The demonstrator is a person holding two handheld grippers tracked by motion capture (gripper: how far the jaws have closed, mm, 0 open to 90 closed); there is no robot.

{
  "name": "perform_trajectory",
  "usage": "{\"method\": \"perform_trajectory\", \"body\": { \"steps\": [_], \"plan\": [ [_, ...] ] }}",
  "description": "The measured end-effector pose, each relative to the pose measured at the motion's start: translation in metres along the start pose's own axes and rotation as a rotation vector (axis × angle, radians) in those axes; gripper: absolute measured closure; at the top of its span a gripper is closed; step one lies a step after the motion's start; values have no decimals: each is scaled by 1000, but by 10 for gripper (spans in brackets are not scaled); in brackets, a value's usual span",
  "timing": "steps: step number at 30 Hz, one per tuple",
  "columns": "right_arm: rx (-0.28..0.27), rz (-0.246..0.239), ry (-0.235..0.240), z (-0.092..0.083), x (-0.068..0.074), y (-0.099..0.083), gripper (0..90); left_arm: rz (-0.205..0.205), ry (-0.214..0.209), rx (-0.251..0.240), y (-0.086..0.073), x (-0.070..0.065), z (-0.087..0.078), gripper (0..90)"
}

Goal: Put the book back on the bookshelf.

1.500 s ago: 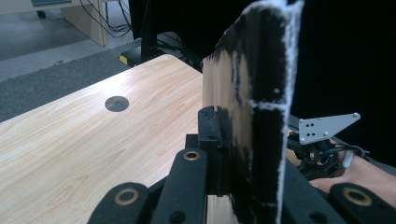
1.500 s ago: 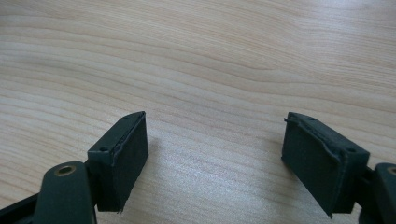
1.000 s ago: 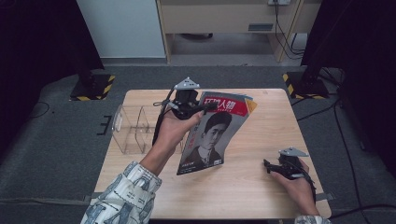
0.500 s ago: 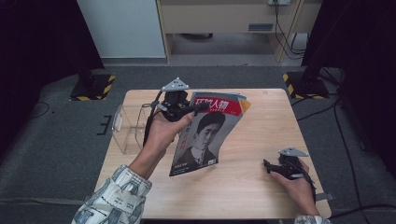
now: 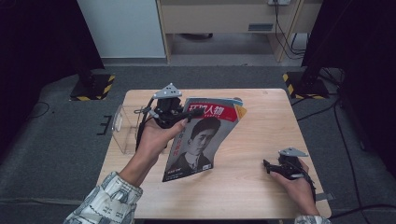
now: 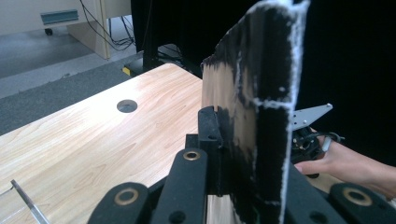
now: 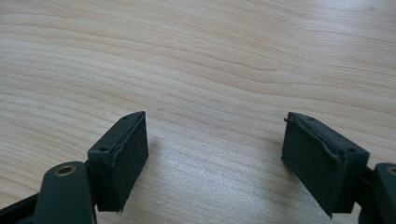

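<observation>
High view. Left gripper [image 5: 195,112], in the person's left hand [image 5: 154,137]: above the table's left half, jaws clamped on the upper left corner of a magazine [image 5: 201,137]. Magazine: lifted and tilted, red title band at the top, black-and-white portrait cover facing the camera, lower edge just over the wooden table [image 5: 261,186] near its middle. Grey three-cornered plate [image 5: 167,91] on top of the left gripper. Clear plastic holder [image 5: 125,128]: standing at the table's left edge, just beside the left hand. Patterned sleeve [image 5: 106,205] entering from the bottom left. Right gripper [image 5: 268,165], in the right hand [image 5: 299,186]: low on the table's right front part, well apart from the magazine, jaws pointing left; gap too small to judge here.

Left gripper view. Black jaws closed tight on the magazine's edge [image 6: 254,112], seen end-on as a dark upright sheet with a ragged white rim. Bare wood table [image 6: 93,135] stretching away at left, with a round cable hole [image 6: 127,105] in it. Right hand [image 6: 348,163] and its gripper's grey plate [image 6: 310,115] farther off at right, behind the sheet.

Right gripper view. Two black pads [image 7: 122,158] standing wide apart, nothing between them, light wood grain [image 7: 210,60] close beneath.
</observation>
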State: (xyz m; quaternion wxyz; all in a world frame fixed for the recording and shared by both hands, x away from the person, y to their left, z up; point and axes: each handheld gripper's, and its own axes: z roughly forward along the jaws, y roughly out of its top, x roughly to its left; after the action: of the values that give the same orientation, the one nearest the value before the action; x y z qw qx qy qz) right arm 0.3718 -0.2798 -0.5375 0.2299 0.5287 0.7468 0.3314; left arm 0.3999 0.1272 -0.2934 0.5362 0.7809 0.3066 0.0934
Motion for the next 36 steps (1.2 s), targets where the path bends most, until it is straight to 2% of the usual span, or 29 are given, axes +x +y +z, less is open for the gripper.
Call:
{"method": "perform_trajectory", "body": {
  "steps": [11, 17, 22, 36],
  "plan": [
    [-2, -12, 7, 0, 0, 0, 225, 13, 1, 4, -12, -1, -13, 867],
    [0, -10, 7, 0, 0, 0, 225, 15, -7, -6, -22, -2, -30, 867],
    [1, -9, 8, 0, 1, 0, 225, 23, 2, -16, -24, -3, -41, 867],
    [-1, -5, 8, 0, 2, 0, 225, 4, 32, -40, -35, 10, -70, 867]
  ]
}}
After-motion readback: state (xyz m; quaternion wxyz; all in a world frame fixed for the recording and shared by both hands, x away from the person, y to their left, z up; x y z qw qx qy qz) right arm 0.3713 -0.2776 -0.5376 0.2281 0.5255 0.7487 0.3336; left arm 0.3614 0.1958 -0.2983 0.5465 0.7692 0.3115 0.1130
